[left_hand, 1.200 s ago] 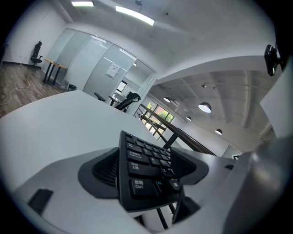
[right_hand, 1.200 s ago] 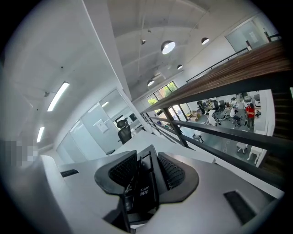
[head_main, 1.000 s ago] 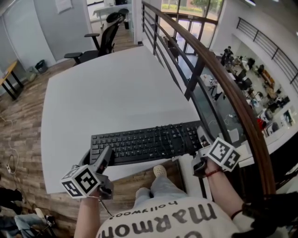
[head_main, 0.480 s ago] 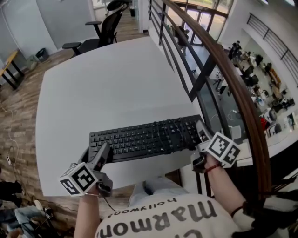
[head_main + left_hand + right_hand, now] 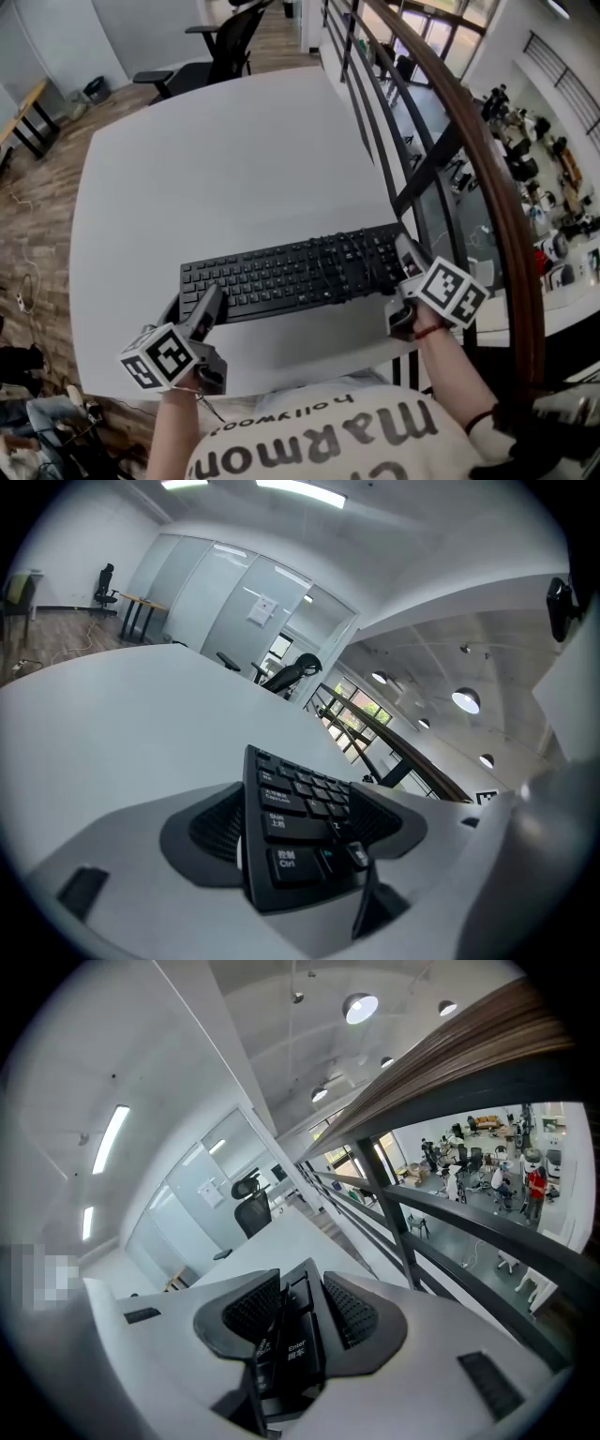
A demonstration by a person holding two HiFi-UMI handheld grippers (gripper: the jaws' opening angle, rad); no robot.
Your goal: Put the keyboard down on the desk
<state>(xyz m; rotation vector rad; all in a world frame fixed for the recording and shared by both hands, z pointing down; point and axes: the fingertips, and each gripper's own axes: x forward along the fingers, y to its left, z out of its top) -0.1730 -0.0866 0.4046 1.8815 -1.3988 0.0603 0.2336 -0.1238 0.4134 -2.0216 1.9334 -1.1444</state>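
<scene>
A black keyboard [image 5: 286,274] spans the near part of the white desk [image 5: 216,169] in the head view, held at both ends. My left gripper [image 5: 201,307] is shut on its left end, with the Ctrl and Shift keys of the keyboard [image 5: 295,832] between the jaws in the left gripper view. My right gripper [image 5: 405,265] is shut on the right end, and the Enter key edge of the keyboard [image 5: 292,1340] sits between its pads. Whether the keyboard rests on the desk or hangs just above it cannot be told.
A dark railing with a wooden handrail [image 5: 473,159] runs along the desk's right side, close to my right gripper. A black office chair [image 5: 217,42] stands at the desk's far end. Wood floor [image 5: 33,234] lies to the left.
Both grippers have carried the keyboard forward over the desk, away from its near edge. The person's legs under the edge have dropped out of sight.
</scene>
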